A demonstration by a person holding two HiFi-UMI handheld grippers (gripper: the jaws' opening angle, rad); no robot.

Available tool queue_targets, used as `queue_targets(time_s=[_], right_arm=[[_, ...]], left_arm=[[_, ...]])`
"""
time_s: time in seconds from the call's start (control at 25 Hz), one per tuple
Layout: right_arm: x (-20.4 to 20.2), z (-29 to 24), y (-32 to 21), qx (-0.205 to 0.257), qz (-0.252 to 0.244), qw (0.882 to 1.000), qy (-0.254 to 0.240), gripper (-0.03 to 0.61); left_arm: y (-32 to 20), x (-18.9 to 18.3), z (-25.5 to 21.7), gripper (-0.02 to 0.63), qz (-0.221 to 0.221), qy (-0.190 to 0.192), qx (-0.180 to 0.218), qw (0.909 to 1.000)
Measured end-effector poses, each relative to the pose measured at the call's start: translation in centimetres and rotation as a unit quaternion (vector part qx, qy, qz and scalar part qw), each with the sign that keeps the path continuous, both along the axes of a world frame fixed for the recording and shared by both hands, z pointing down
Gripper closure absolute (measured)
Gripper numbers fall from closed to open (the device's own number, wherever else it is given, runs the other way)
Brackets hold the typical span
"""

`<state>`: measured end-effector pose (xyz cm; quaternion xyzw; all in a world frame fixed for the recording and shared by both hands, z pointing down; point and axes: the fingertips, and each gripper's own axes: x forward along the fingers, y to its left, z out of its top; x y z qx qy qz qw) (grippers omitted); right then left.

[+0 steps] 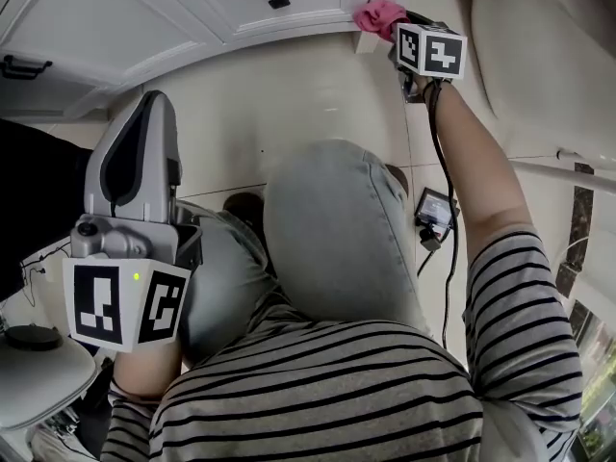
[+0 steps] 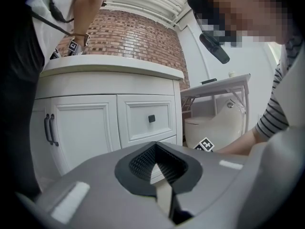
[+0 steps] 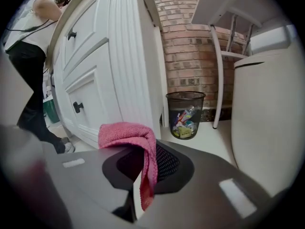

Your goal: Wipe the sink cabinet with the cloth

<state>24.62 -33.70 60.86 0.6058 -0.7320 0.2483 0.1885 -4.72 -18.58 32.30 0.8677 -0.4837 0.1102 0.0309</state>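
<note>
A pink cloth (image 3: 136, 144) is pinched in my right gripper (image 3: 143, 180), its loose end flopped over the jaws toward the white sink cabinet (image 3: 112, 75). In the head view the cloth (image 1: 378, 13) sits by the cabinet's bottom right corner (image 1: 366, 37), with the right gripper (image 1: 409, 27) just behind it. My left gripper (image 2: 159, 175) is shut with nothing in it, held back near my knee (image 1: 130, 191) and facing the cabinet front (image 2: 109, 123).
A black mesh waste bin (image 3: 185, 114) with rubbish stands beside the cabinet, against a brick wall. A white toilet (image 3: 267, 123) is close on the right. Another person (image 3: 33, 56) stands at the cabinet's far end. A small device (image 1: 433, 210) with a cable lies on the tiled floor.
</note>
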Motion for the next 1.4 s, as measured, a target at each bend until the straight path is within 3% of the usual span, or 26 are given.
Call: queue_targets(time_s=[0.24,0.48,0.64,0.8,1.08,1.4], right_arm=[[0.4,-4.7,3.0,0.049,-0.002,0.997,-0.059,0.539],[-2.3,-18.5,9.7,0.164,-0.022,0.978,-0.127,0.537],[-4.2,-27.9,14.1,0.243,-0.032,0.960,-0.136,0.537],[-5.0,-33.5,19.9,0.289,-0.022,0.949,-0.122,0.538],[-7.0,-36.4,27.5,0.323,0.012,0.933,-0.160,0.546],[-12.7,-35.6,29.7,0.331,-0.027,0.934,-0.130,0.548]], left_arm=[[0.9,-0.2,-1.6,0.613,-0.004,0.013,0.014,0.9998],[2.4,-2.1,-4.7,0.612,-0.014,0.033,0.034,0.9988],[3.8,-3.2,-7.1,0.613,-0.024,0.053,0.063,0.9963],[6.8,-3.5,-8.0,0.614,-0.027,0.064,0.077,0.9946],[10.5,-3.1,-6.8,0.614,-0.032,0.086,0.082,0.9924],[12.2,-0.5,-5.6,0.614,-0.013,0.085,0.080,0.9930]])
